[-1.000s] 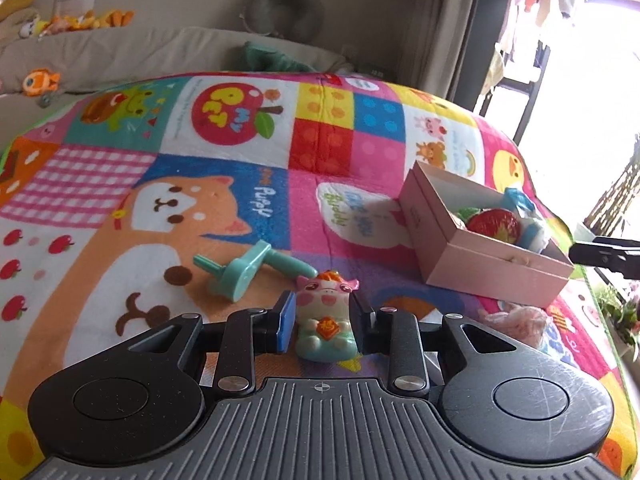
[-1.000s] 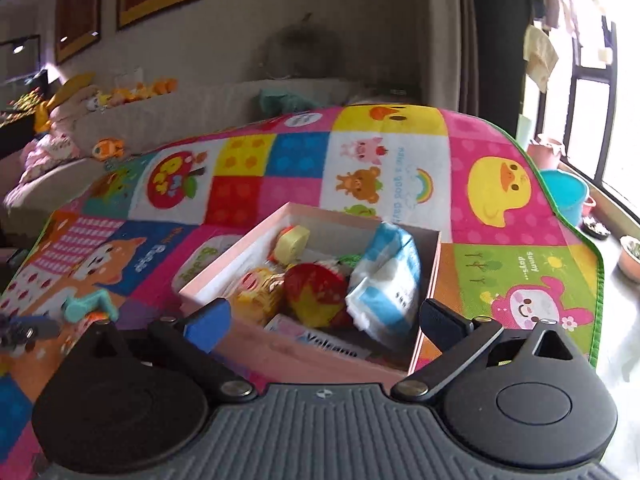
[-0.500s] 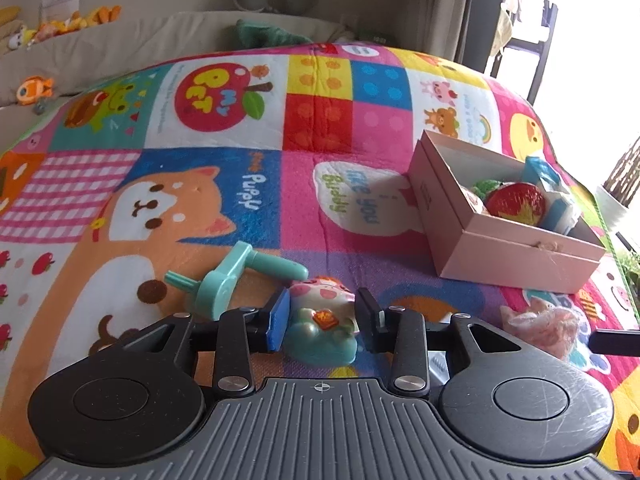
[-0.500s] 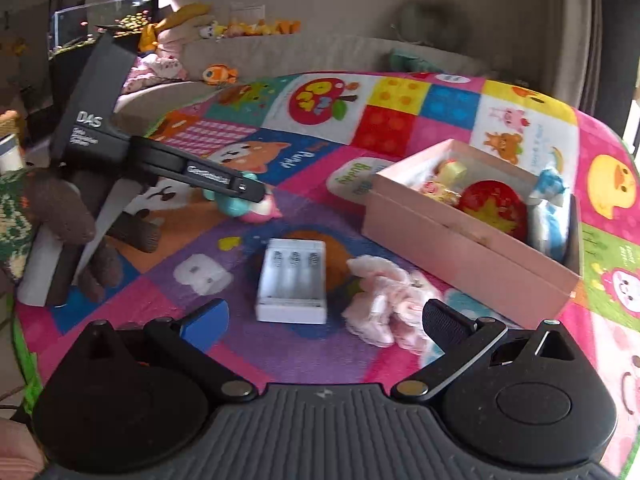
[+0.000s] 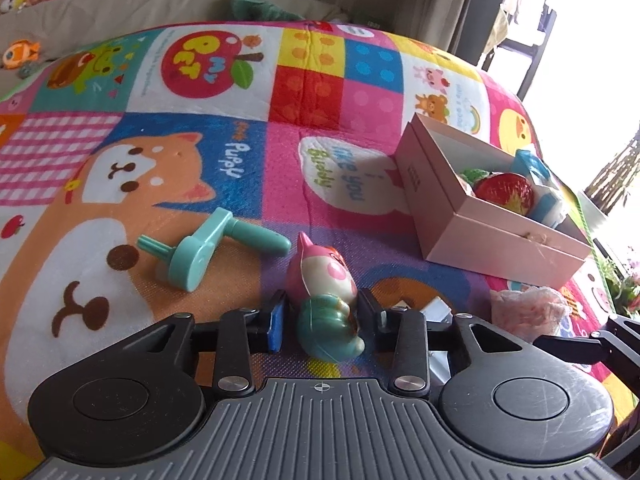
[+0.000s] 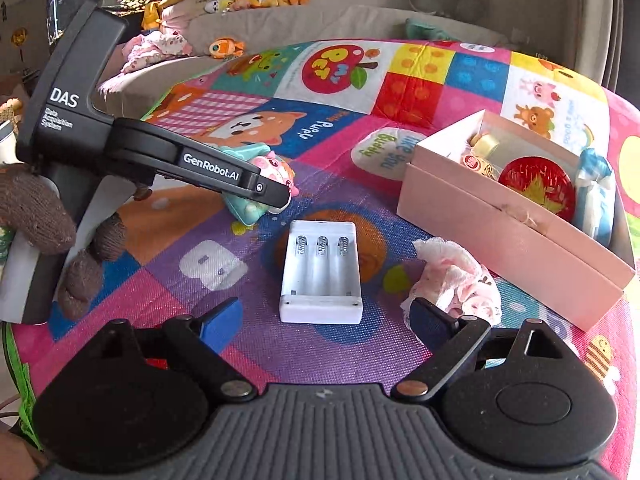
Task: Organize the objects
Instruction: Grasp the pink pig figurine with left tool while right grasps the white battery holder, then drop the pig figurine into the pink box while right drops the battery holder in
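Note:
My left gripper (image 5: 320, 320) is shut on a pink and teal pig toy (image 5: 326, 288), tilted onto its side just above the mat; both also show in the right wrist view, the gripper (image 6: 264, 190) and the toy (image 6: 276, 168). My right gripper (image 6: 324, 320) is open, its jaws wide around the near end of a white battery holder (image 6: 320, 270) lying on the mat. An open pink box (image 5: 492, 236) with a red round item and blue packets sits at right, also in the right wrist view (image 6: 500, 232).
A teal plastic crank toy (image 5: 200, 254) lies left of the pig toy. A crumpled pink cloth (image 6: 456, 276) lies between the battery holder and the box, also in the left wrist view (image 5: 528, 308). Everything sits on a colourful play mat (image 6: 400, 92); plush toys lie behind.
The pig toy has tipped from upright onto its side in my left gripper. My right gripper has moved down and closer to the battery holder, now straddling its near end.

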Motion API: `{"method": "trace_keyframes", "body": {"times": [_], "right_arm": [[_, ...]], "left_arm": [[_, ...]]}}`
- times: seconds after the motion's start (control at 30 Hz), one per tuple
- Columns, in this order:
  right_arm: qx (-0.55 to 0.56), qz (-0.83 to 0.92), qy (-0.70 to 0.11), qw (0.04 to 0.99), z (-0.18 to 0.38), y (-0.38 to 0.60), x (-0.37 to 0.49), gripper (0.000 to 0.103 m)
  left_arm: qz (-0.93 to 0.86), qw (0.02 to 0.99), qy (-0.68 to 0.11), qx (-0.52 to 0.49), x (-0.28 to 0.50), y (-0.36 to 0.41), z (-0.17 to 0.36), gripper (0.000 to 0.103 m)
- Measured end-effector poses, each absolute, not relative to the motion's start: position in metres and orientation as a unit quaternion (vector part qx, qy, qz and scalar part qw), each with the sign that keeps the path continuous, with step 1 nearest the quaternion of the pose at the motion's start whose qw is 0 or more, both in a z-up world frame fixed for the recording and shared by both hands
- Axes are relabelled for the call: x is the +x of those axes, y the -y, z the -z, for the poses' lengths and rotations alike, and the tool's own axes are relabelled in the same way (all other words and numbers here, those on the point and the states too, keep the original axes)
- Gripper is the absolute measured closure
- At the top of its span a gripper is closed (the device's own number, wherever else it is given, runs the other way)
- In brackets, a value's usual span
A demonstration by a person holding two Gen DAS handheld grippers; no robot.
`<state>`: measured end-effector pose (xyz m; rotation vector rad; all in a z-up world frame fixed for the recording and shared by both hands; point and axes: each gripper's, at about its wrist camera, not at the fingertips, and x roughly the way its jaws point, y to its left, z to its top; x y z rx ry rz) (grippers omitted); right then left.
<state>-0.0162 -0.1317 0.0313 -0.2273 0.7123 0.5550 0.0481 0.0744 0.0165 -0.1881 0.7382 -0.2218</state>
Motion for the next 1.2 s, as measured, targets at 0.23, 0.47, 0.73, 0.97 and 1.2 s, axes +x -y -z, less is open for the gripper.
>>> {"method": "trace_keyframes", "body": {"times": [0.23,0.47,0.73,0.97,1.2], "right_arm": [[-0.118,-0.282,-0.333,0.892,-0.033,0.113,-0.005,0.025],[-0.097,-0.257,-0.379,0.884,-0.023,0.095,0.033,0.035],[-0.063,-0.267,-0.391,0.879,-0.048,0.148,-0.012,0.056],[0.019,-0.201,-0.335,0.920,-0.088,0.239,-0.050,0.056],[0.064,-0.157,-0.292,0.941,-0.098,0.277,-0.050,0.056]], "left_arm": [[0.127,0.929,-0.332,-0.103,0.018,-0.092,-0.029,0.065],[0.152,0.920,-0.348,-0.097,-0.009,-0.096,-0.034,0.065],[0.208,0.914,-0.340,-0.073,-0.020,-0.069,-0.047,0.066],[0.243,0.929,-0.266,-0.087,0.018,-0.018,-0.097,0.065],[0.242,0.932,-0.247,-0.104,0.126,0.053,-0.099,0.062]]}}
